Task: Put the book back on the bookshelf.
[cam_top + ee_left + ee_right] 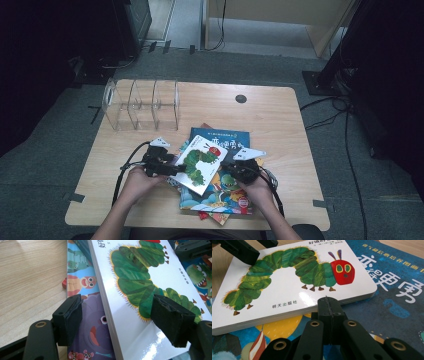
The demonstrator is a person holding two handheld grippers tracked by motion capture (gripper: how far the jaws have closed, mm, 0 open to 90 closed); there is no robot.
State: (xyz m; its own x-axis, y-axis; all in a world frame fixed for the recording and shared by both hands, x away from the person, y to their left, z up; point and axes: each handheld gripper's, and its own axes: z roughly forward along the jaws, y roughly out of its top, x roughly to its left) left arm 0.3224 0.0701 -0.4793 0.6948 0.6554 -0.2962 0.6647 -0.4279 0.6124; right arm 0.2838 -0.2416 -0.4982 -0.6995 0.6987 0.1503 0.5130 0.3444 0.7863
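A white board book with a green caterpillar [200, 160] [140, 277] [287, 285] lies on top of a loose pile of picture books. My left gripper [175, 169] [120, 315] is open and straddles the book's left edge. One jaw sits over the cover and the other beside the spine, above a purple book [92, 325]. My right gripper [227, 167] [328, 302] is shut with nothing in it, and its tips sit at the book's near right edge. A dark blue book [220, 136] [392, 290] lies under the far side.
A clear acrylic organizer [142, 105] with upright dividers stands at the back left of the wooden table [270, 120]. A dinosaur book [225, 192] sits lower in the pile near the front edge. Cables run across the floor at the right.
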